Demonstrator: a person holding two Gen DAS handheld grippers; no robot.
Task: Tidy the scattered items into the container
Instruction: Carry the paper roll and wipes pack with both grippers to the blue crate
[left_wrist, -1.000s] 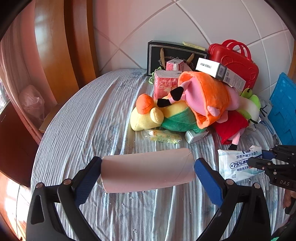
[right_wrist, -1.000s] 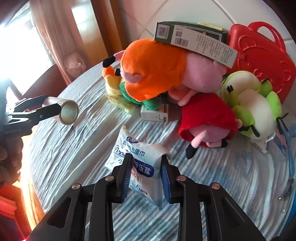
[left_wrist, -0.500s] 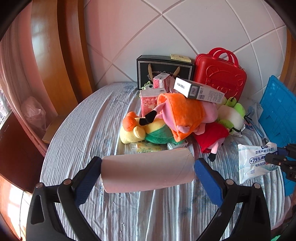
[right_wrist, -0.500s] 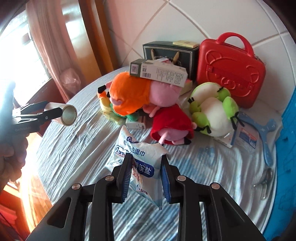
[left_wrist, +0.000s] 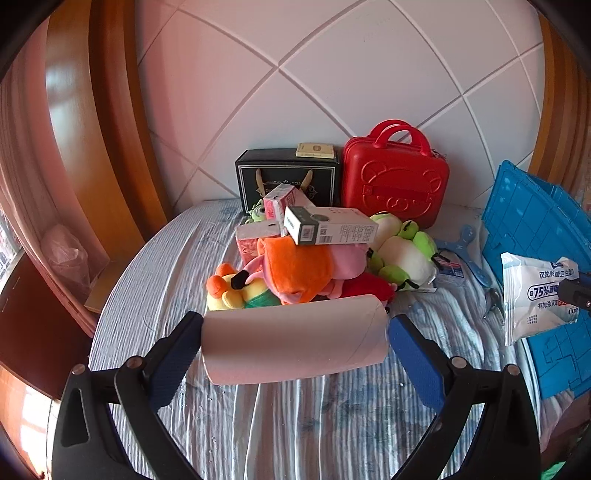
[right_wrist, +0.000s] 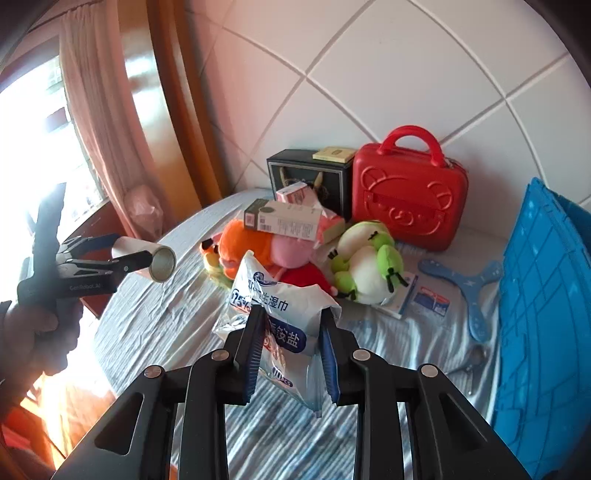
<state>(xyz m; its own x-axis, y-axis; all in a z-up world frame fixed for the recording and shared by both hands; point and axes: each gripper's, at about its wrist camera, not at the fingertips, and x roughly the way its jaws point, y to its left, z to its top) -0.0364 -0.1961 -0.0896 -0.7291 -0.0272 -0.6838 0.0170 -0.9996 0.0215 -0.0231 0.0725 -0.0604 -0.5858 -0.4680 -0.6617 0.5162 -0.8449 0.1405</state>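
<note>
Left gripper (left_wrist: 295, 341) clamped end to end on a cardboard tube (left_wrist: 295, 341), raised above the striped bedspread (left_wrist: 295, 424); right gripper (right_wrist: 291, 347) pinched narrow on a wet-wipes pack (right_wrist: 284, 314), also aloft; blue crate (right_wrist: 543, 314) at the right edge, plush toys (right_wrist: 362, 262) piled mid-bed.

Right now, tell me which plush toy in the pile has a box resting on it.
The orange-and-pink plush: the long white box lies across its top. The green frog plush beside it carries nothing.

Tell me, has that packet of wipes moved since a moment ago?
Yes. The wet wipes packet, pinched in the right gripper, has risen off the striped bedsheet and now hangs in front of the blue crate.
</note>
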